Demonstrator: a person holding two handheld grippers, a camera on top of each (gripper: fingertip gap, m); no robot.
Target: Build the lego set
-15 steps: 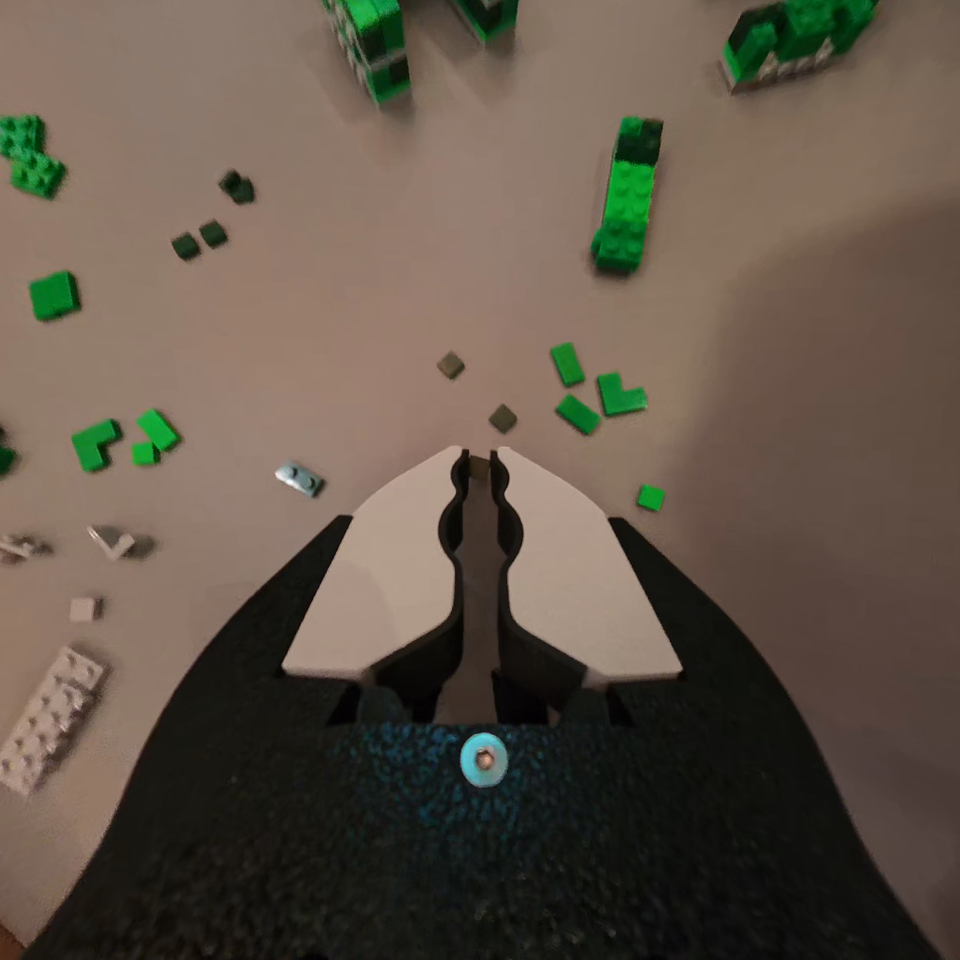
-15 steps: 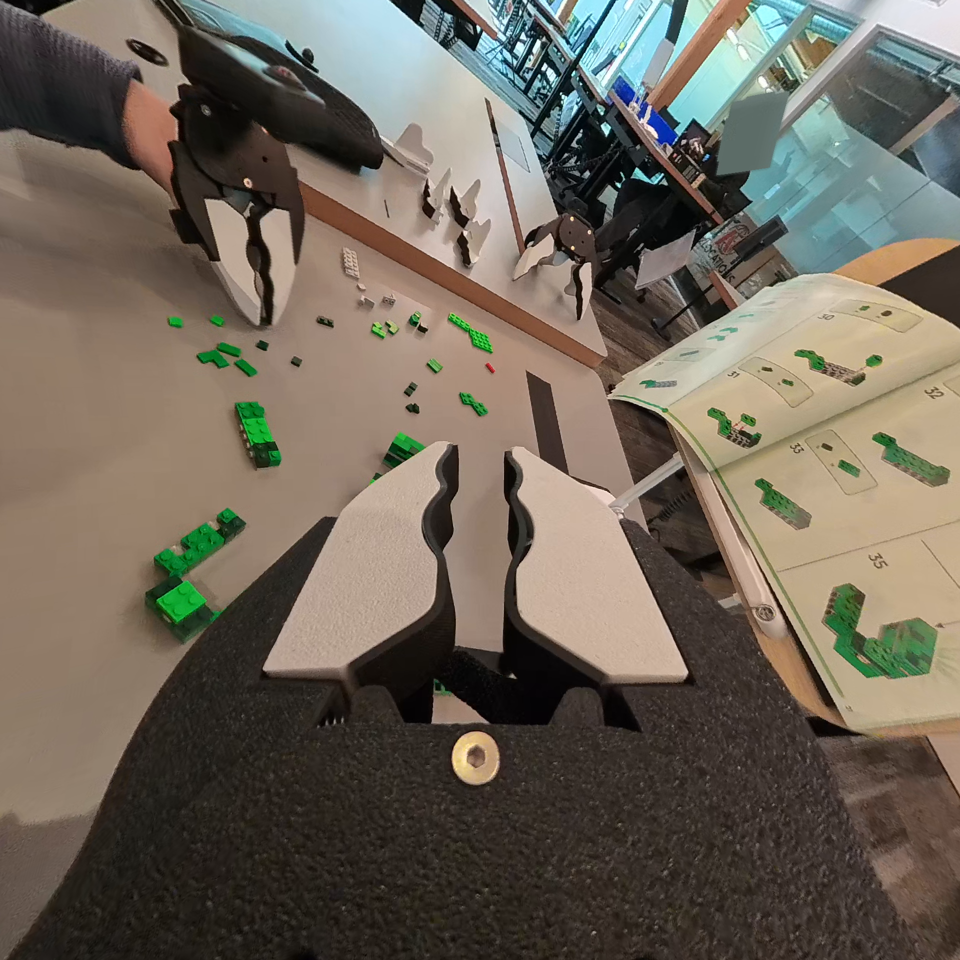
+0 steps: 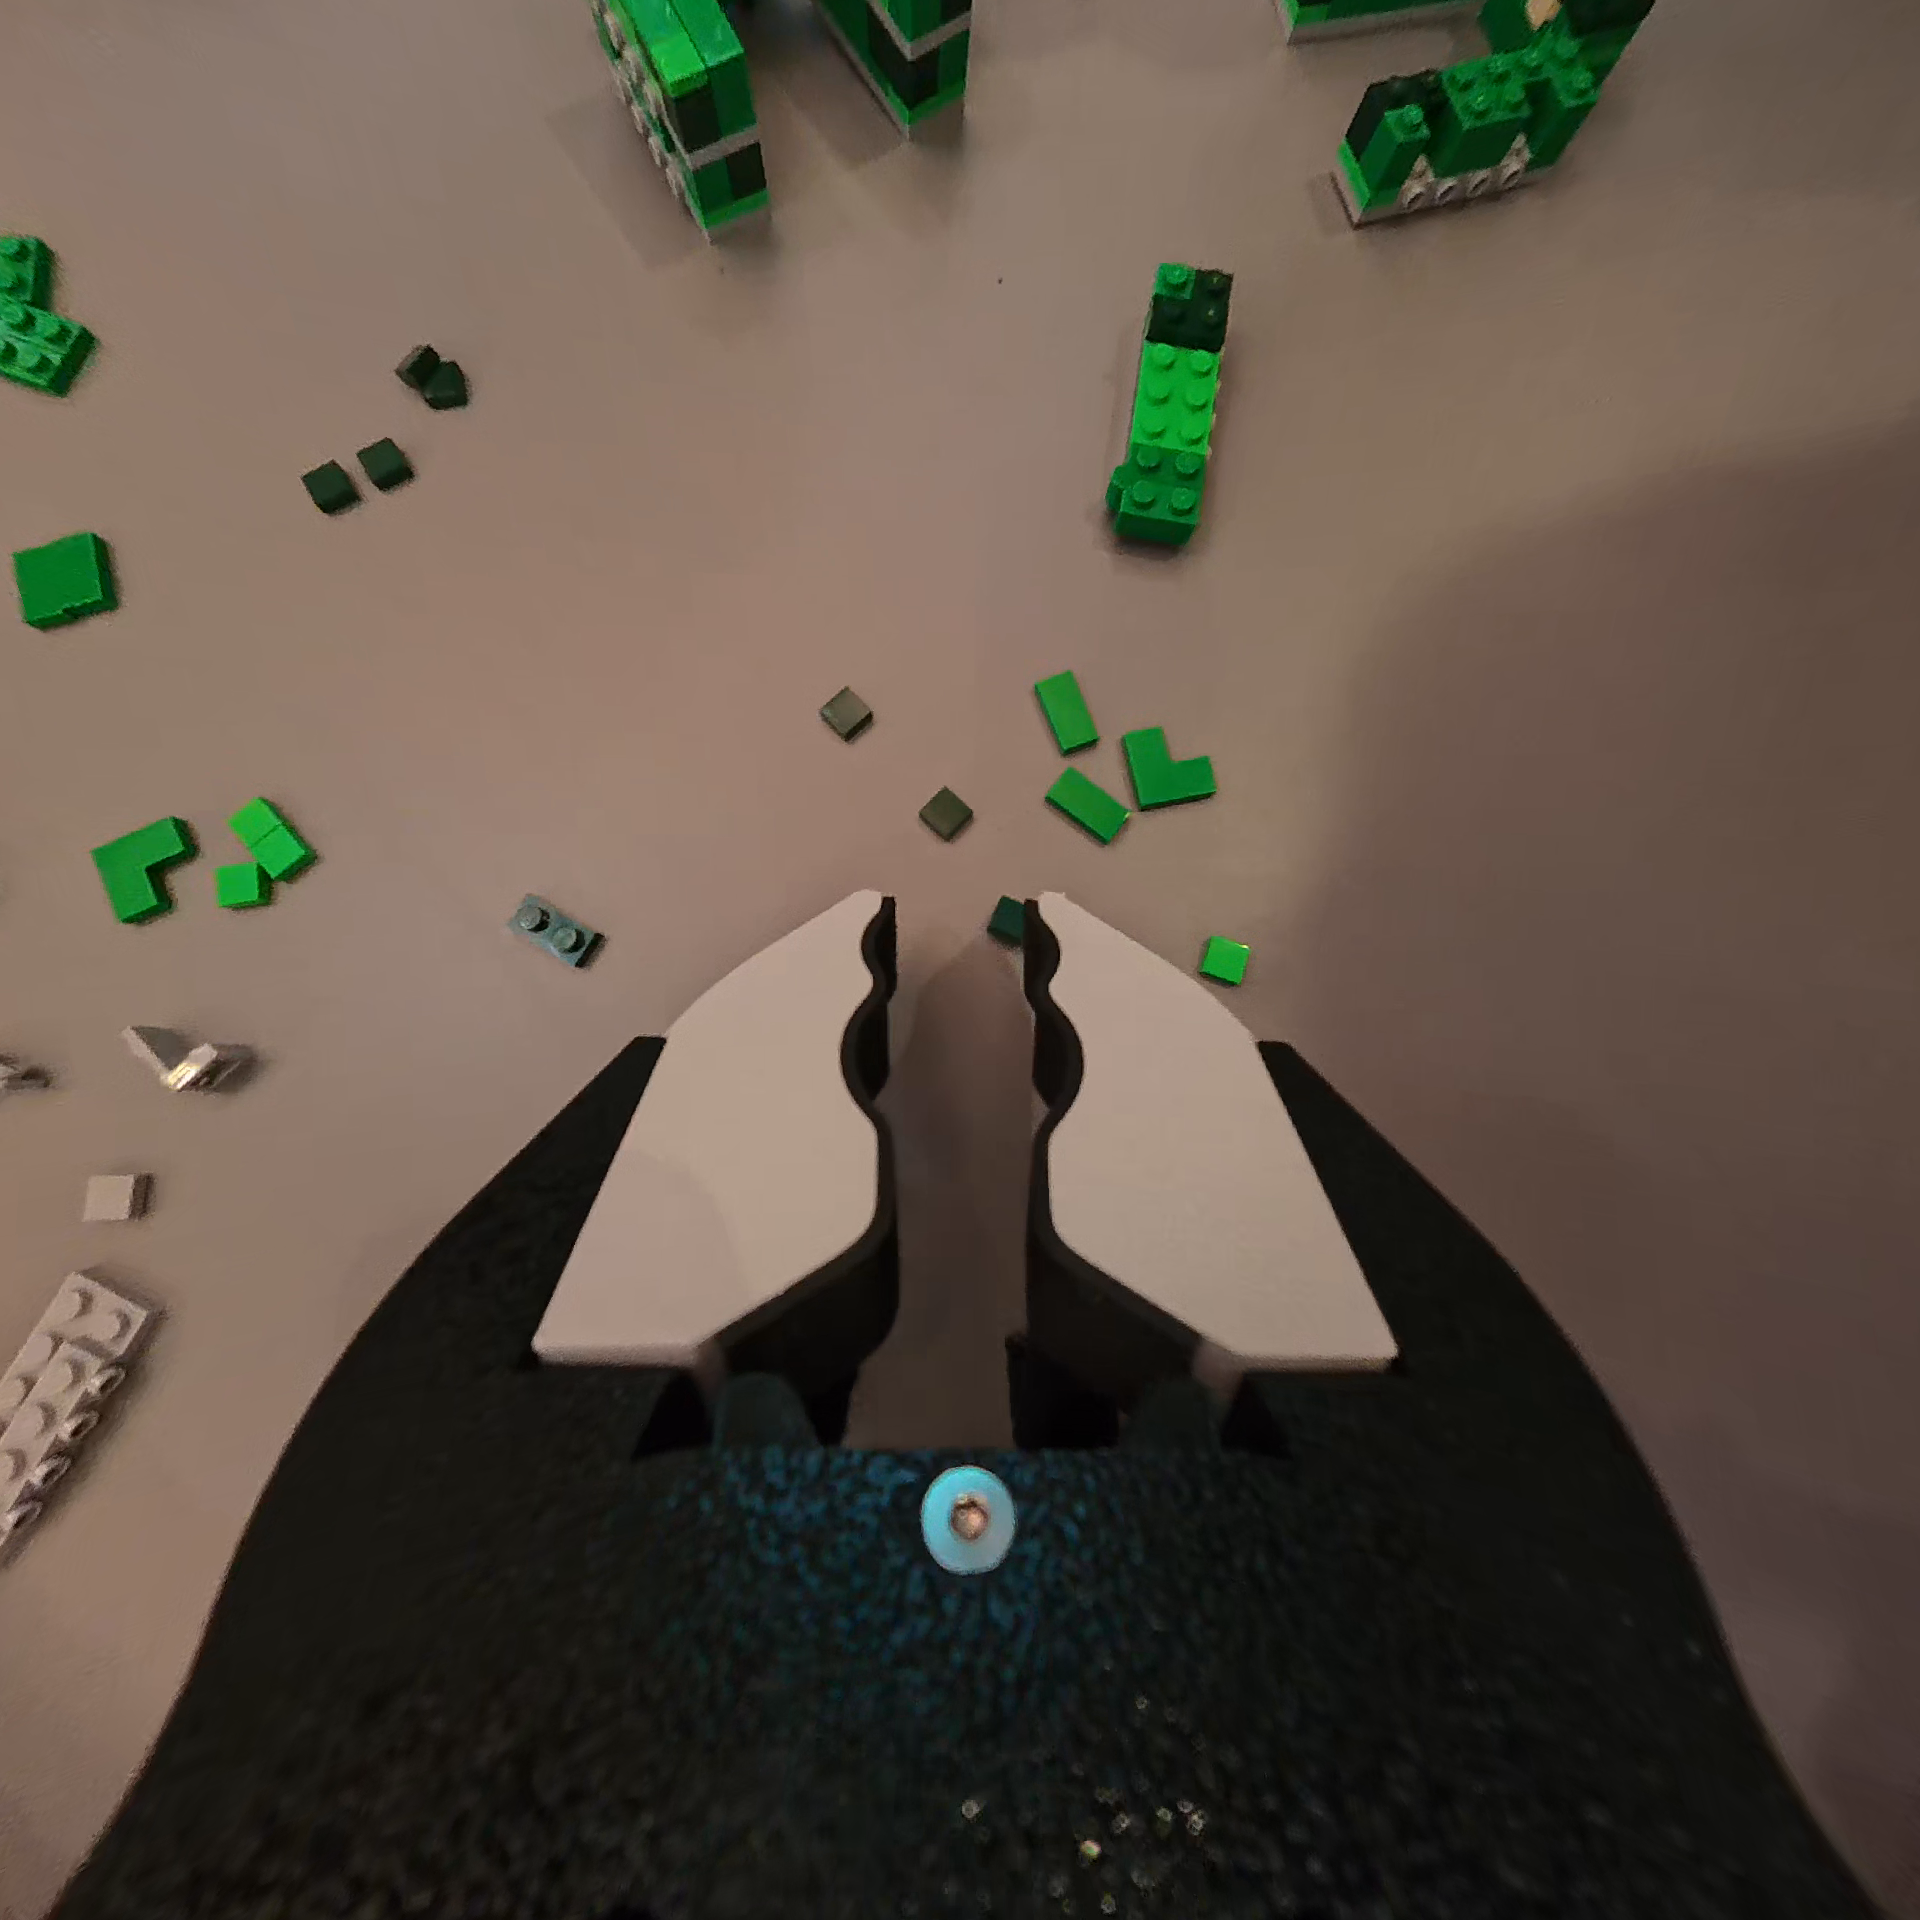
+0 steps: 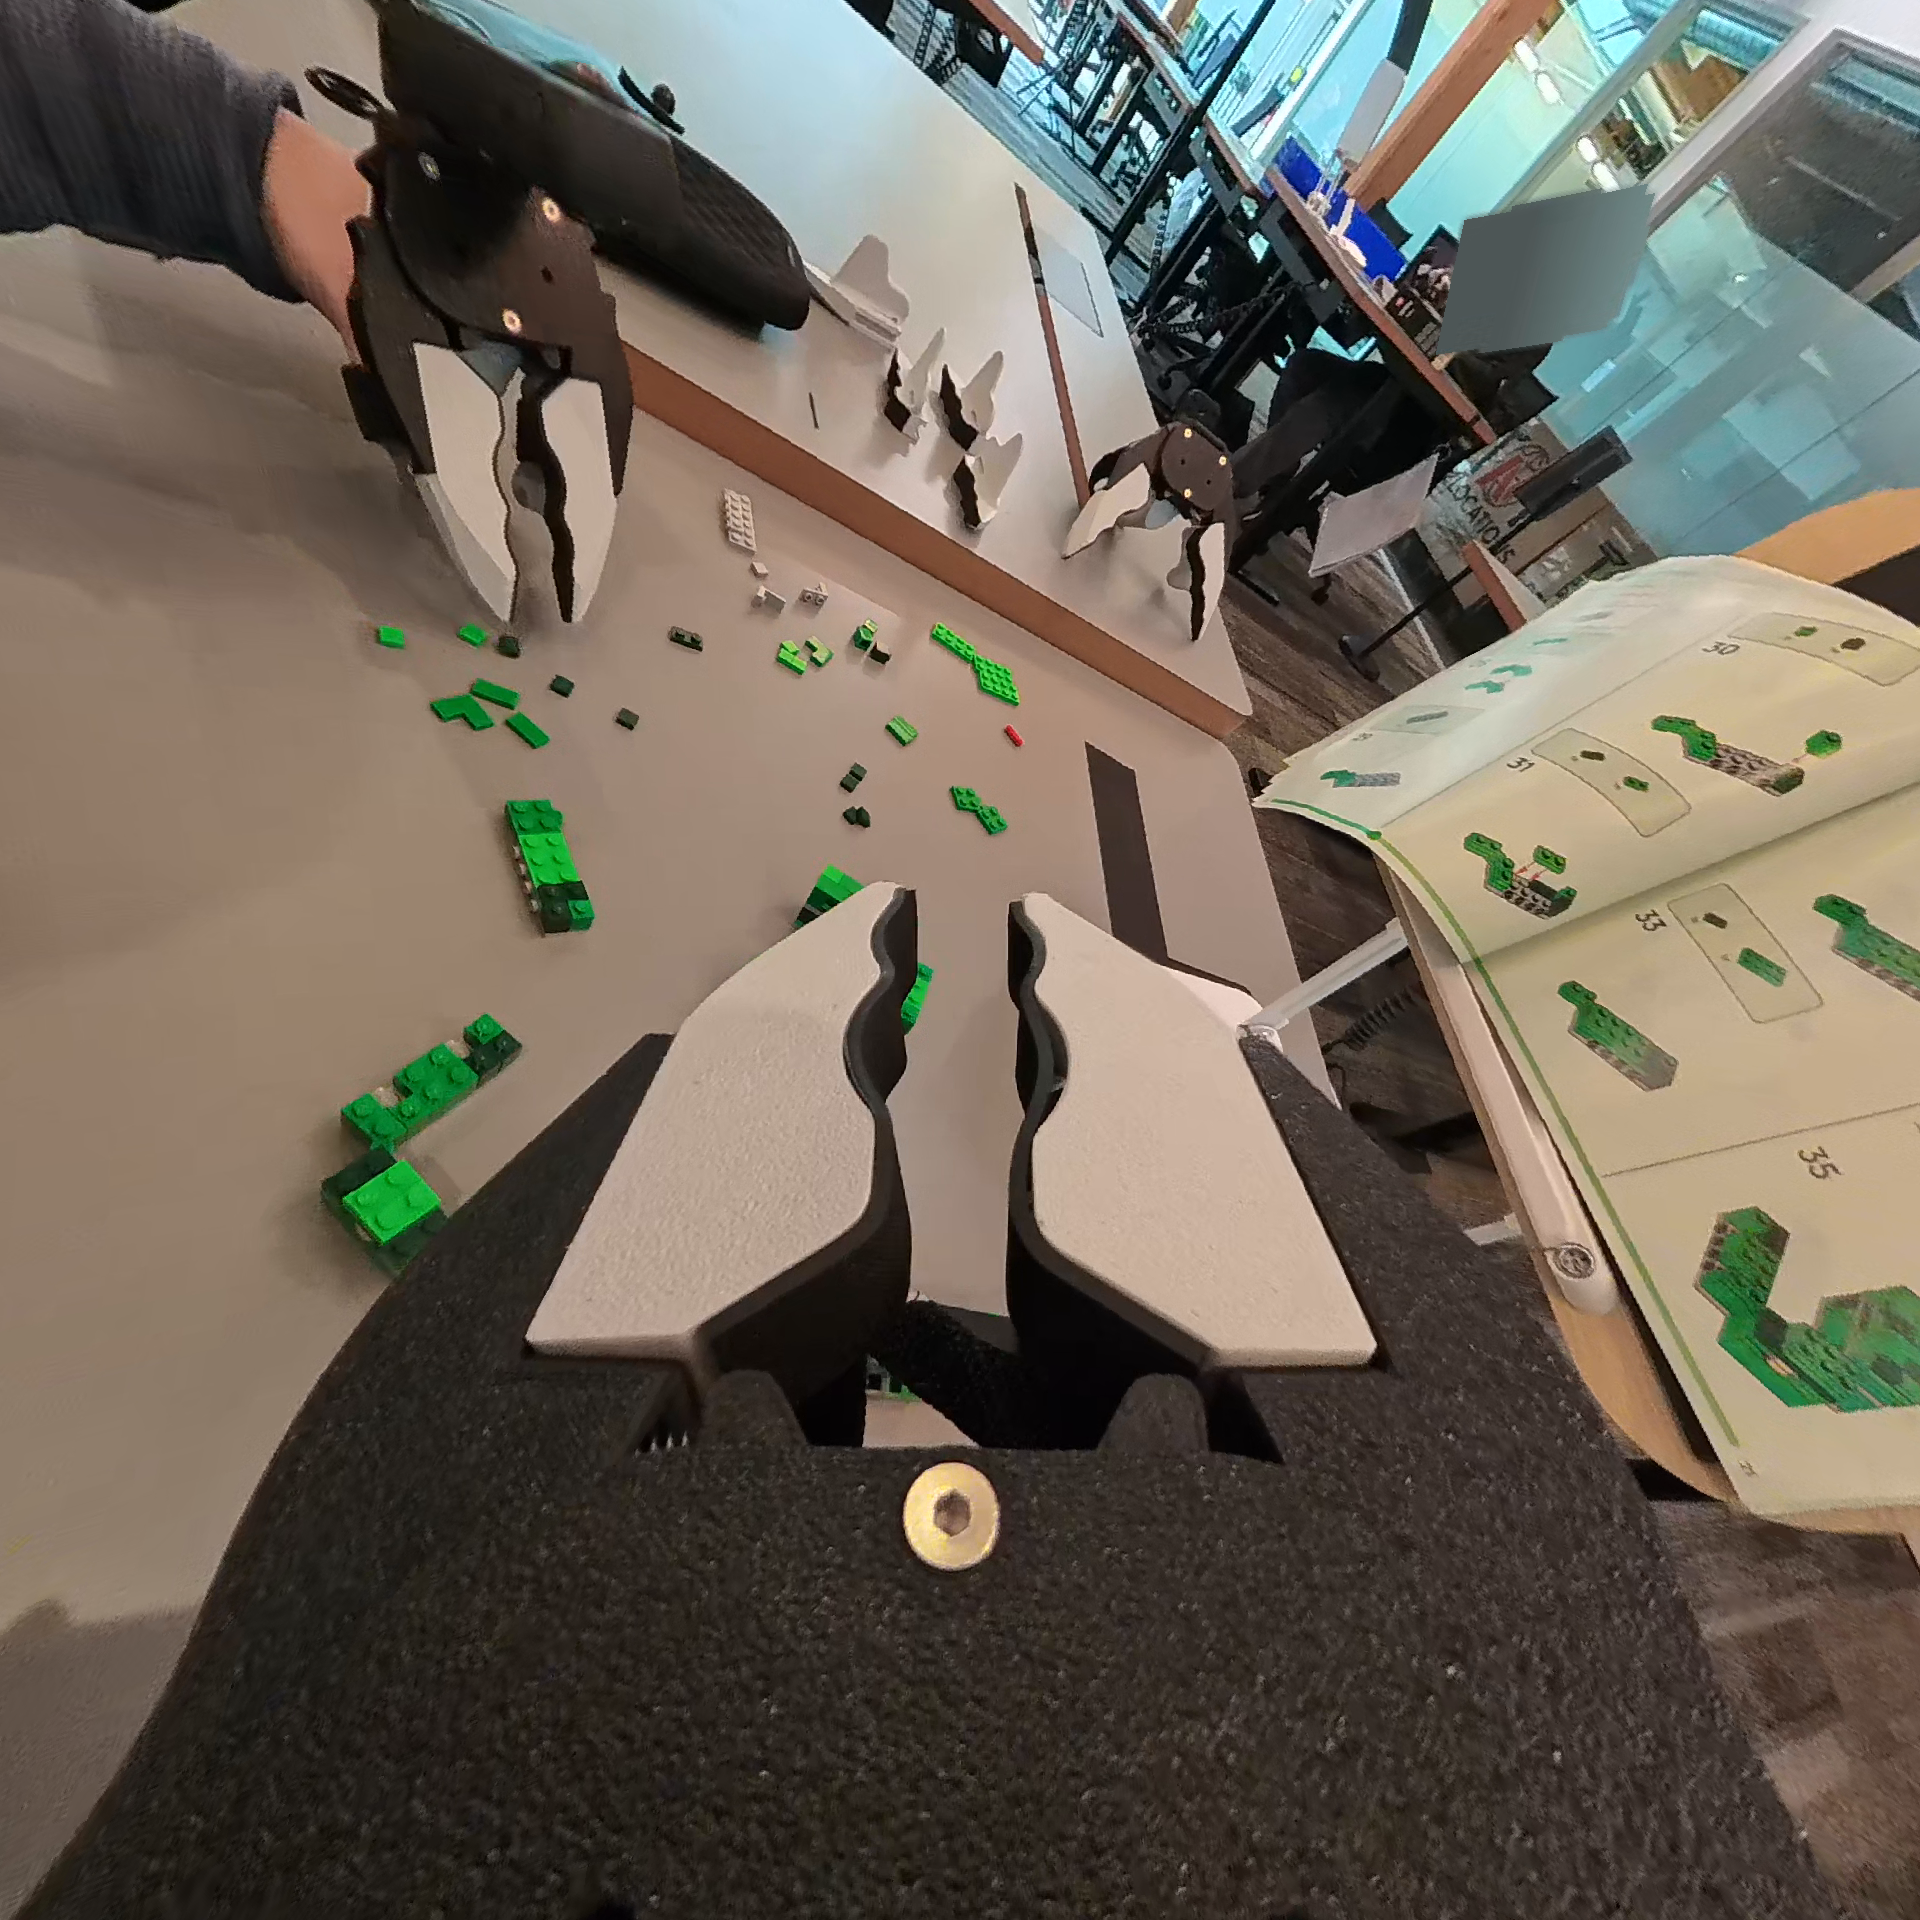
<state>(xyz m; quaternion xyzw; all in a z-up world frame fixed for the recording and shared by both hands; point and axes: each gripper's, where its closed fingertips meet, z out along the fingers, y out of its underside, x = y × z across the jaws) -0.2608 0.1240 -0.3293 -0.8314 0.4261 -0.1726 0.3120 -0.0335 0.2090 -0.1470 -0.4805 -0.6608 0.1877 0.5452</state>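
Left wrist view: the left gripper [image 3: 958, 914] is held with jaws apart, empty, above the table [image 3: 623, 644]. A small dark green tile [image 3: 1006, 920] is seen touching its right fingertip. A green brick stack [image 3: 1174, 405] lies at 1 o'clock. The right gripper [image 4: 961, 914] is opened too, holding nothing.

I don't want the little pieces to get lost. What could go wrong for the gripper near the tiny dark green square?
The left gripper is open, and the tiny dark green tile sits against one fingertip, not centred. Closing now might flick it away. The bright green square lies close beside it and could get knocked too.
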